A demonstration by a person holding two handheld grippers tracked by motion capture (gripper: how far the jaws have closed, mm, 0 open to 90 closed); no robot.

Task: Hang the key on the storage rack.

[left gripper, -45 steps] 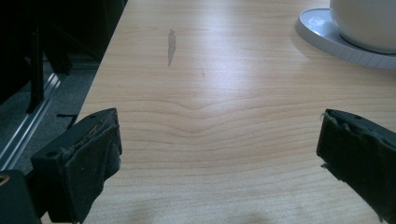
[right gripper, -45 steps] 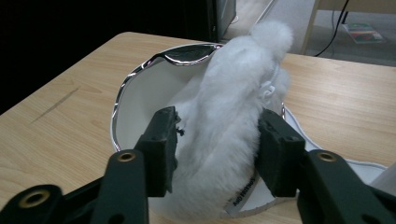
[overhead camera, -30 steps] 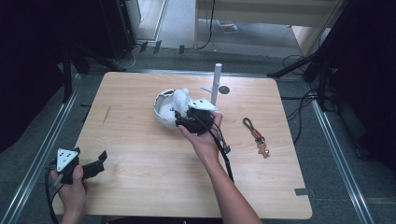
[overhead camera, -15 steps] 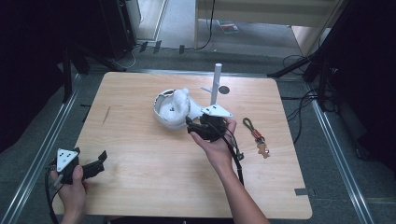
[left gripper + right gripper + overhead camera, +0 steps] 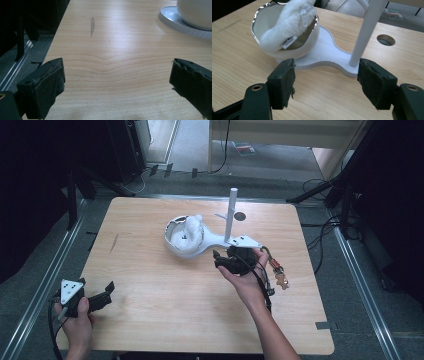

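Fluffy white toy (image 5: 287,23) in glossy scalloped bowl (image 5: 309,42)

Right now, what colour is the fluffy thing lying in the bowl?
White, the fluffy thing matches the white bowl; the right gripper view shows it best.

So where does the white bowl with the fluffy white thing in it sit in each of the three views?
High view: the white bowl sits at the table's centre, towards the far side, left of the white post.
Left gripper view: only its lower side shows, in the top right corner.
Right gripper view: upper left, beyond the open tongs.
Shared landmark: the flat white base under the bowl.
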